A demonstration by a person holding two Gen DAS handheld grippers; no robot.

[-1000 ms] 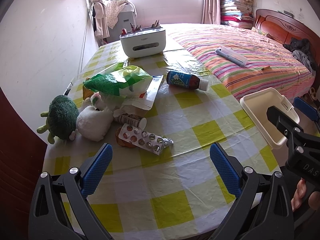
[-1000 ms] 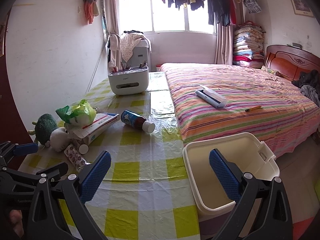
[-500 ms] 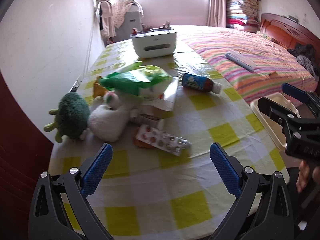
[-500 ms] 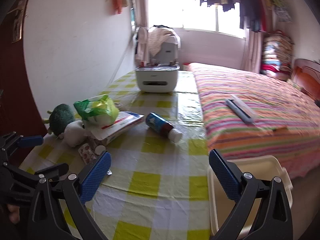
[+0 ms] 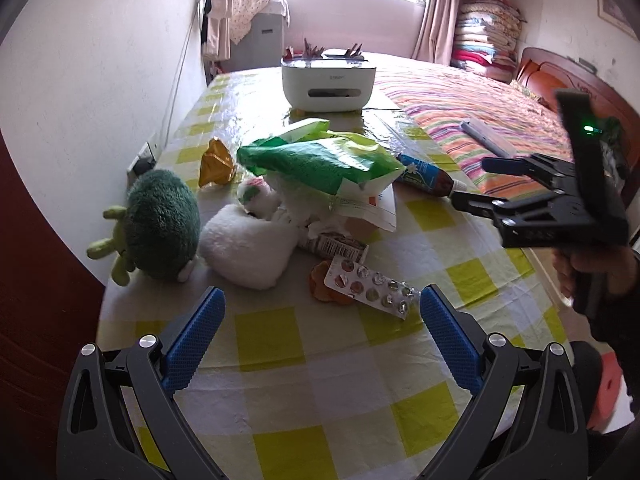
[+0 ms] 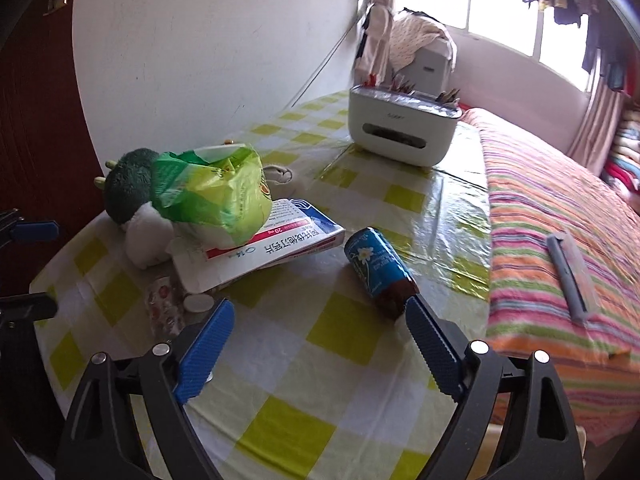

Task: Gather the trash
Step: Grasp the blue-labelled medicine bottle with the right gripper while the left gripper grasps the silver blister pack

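Observation:
Trash lies on the checked table [image 5: 340, 392]: a green snack bag [image 5: 320, 160] [image 6: 212, 196], a medicine box [image 6: 272, 252], a used pill blister [image 5: 370, 282] [image 6: 162, 310], a small bottle with a barcode label [image 5: 334, 245], an orange wrapper [image 5: 216, 162], and a blue-labelled bottle [image 5: 426, 174] [image 6: 378, 270] on its side. My left gripper [image 5: 320, 334] is open just short of the blister. My right gripper [image 6: 316, 338] is open, its right finger close to the blue bottle's cap end; it also shows in the left wrist view [image 5: 476, 184].
A green plush [image 5: 162, 224] and a white plush [image 5: 248, 240] lie left of the trash. A white desk organiser [image 5: 328, 84] stands at the table's far end. A striped bed [image 6: 560, 208] with a grey remote [image 6: 570, 276] runs along the right.
Both grippers moved forward over the table toward the pile. The right gripper swung left, away from the cream bin, which has left both views.

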